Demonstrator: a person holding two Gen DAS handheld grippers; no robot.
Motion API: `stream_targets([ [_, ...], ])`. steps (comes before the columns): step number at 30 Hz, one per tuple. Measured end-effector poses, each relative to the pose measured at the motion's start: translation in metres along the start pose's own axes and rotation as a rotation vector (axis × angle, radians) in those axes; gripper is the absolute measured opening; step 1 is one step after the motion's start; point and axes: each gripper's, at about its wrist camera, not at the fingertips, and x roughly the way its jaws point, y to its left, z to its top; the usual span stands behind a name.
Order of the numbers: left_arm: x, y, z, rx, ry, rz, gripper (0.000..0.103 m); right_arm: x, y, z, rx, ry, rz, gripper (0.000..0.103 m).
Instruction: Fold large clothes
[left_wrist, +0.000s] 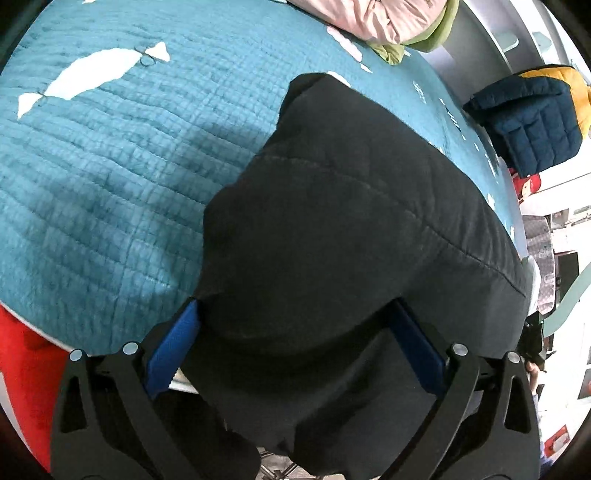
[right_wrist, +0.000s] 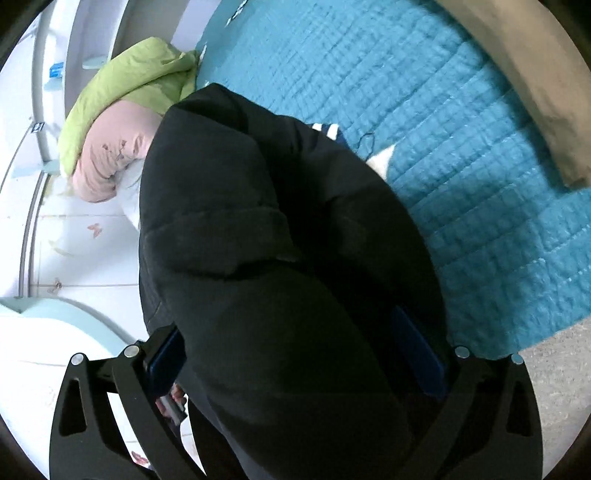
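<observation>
Plainly both tongs (left_wrist: 295, 332) (right_wrist: 291, 354) gape wide around the black coat (left_wrist: 351, 221).

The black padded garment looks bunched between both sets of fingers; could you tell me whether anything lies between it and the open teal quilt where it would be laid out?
Nothing visible does. The black padded garment already rests partly on the teal quilt, which is bare beside it. The pink and green bedding and the navy quilted item sit off at the edges.
</observation>
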Motion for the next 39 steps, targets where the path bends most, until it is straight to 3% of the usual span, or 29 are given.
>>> stream_targets([
  [6,0.008,0.002,0.007,0.0,0.012,-0.033,0.099,0.002,0.008,0.005,-0.032,0.005,0.011,0.094],
  [8,0.006,0.003,0.004,-0.006,-0.013,-0.047,0.099,0.0,0.025,-0.001,-0.088,-0.012,-0.042,0.083],
  [10,0.002,0.008,-0.005,-0.015,-0.045,-0.06,0.099,-0.007,0.044,-0.001,-0.124,-0.046,-0.046,0.052],
  [12,0.0,0.01,-0.007,-0.03,-0.068,-0.062,0.099,-0.012,0.068,0.003,-0.181,-0.066,-0.067,0.045],
  [16,-0.005,0.012,-0.013,-0.054,-0.1,-0.051,0.099,-0.008,0.132,0.015,-0.354,-0.095,-0.152,0.039],
  [23,-0.007,0.003,-0.03,-0.116,-0.171,-0.041,0.099,0.012,0.225,0.065,-0.575,-0.161,-0.137,0.037],
  [25,-0.007,0.0,-0.031,-0.137,-0.191,-0.035,0.099,0.025,0.223,0.081,-0.56,-0.161,-0.175,0.037],
  [28,-0.006,-0.016,-0.026,-0.111,-0.197,-0.002,0.099,0.04,0.182,0.102,-0.459,-0.155,-0.272,0.037],
  [32,-0.001,-0.032,-0.017,-0.076,-0.19,0.025,0.099,0.03,0.126,0.106,-0.372,-0.175,-0.209,0.037],
  [39,0.014,-0.057,0.018,-0.024,-0.156,0.056,0.099,0.005,0.11,0.102,-0.32,-0.247,-0.17,0.035],
])
